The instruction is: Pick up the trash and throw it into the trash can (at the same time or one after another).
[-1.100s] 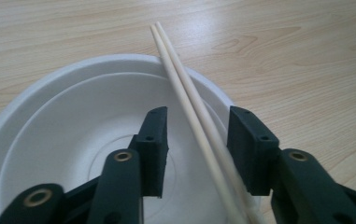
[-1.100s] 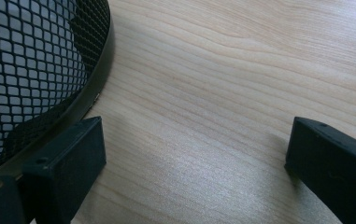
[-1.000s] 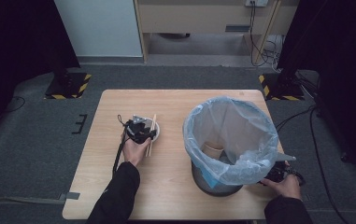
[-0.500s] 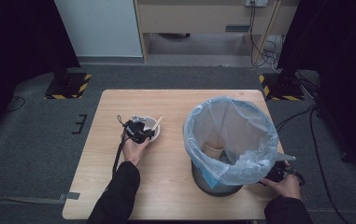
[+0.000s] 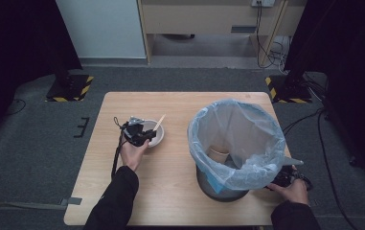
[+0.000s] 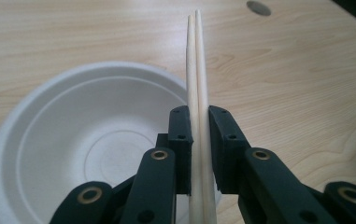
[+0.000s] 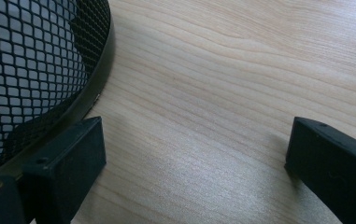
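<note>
**Chopsticks pinched over the bowl, bin sitting off to the side**

A wooden worktop is seen from above, with a white bowl used here as the landmark. The left gripper is held right at the bowl's near-left edge, gripped by the person's left hand. Its fingers are closed tight on a pair of wooden chopsticks, which are held side by side and touching. In the left gripper view the chopsticks are seen running up past the bowl's right rim and out over bare worktop; the bowl itself looks clean inside. From above, the chopstick tips are seen poking out over the far-right rim of the bowl.

Well to the right of the bowl, a mesh bin lined with a pale blue plastic bag is stood on the worktop. Something tan can be made out inside it, but what it is can't be told.

The right gripper is held low at the bin's near-right side, far from the bowl, in the person's right hand. In the right gripper view its fingers are spread wide with nothing between them, just wood grain, and the bin's black mesh wall is seen just beside the left finger.
</note>
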Available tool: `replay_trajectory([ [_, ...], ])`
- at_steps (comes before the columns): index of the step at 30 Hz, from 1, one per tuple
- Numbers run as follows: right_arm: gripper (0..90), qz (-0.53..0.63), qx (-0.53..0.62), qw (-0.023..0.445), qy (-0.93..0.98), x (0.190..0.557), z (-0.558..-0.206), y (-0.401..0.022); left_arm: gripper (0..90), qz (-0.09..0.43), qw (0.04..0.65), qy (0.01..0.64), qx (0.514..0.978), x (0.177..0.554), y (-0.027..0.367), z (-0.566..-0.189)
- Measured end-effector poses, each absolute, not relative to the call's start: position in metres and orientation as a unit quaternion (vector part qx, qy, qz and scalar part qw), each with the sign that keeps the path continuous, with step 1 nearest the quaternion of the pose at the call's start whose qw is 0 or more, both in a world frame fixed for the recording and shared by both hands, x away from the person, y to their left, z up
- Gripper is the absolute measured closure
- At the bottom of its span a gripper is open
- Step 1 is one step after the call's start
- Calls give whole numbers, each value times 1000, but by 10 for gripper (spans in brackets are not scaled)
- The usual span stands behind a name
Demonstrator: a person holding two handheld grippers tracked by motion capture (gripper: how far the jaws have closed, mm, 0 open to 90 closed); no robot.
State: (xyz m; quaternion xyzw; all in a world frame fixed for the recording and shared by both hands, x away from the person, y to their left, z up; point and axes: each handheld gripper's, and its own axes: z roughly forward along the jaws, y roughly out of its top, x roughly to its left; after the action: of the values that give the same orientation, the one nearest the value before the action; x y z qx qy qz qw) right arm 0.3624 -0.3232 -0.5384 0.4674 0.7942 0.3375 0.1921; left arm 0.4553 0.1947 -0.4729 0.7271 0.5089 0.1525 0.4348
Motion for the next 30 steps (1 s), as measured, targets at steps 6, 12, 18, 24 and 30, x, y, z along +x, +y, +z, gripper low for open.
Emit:
replay_trajectory([
  [6,50,337,467,193,794,362,-538,-323,795,160,465,489,721,438,206,-452],
  [12,51,337,466,194,795,362,-538,-323,795,164,501,459,715,415,212,-429],
  [18,51,337,466,195,795,362,-538,-323,795,175,524,442,706,404,214,-412],
  [24,50,337,465,195,795,362,-538,-323,795,180,555,430,689,395,216,-393],
  [30,50,337,465,195,795,362,-539,-323,795,189,580,404,682,385,211,-374],
])
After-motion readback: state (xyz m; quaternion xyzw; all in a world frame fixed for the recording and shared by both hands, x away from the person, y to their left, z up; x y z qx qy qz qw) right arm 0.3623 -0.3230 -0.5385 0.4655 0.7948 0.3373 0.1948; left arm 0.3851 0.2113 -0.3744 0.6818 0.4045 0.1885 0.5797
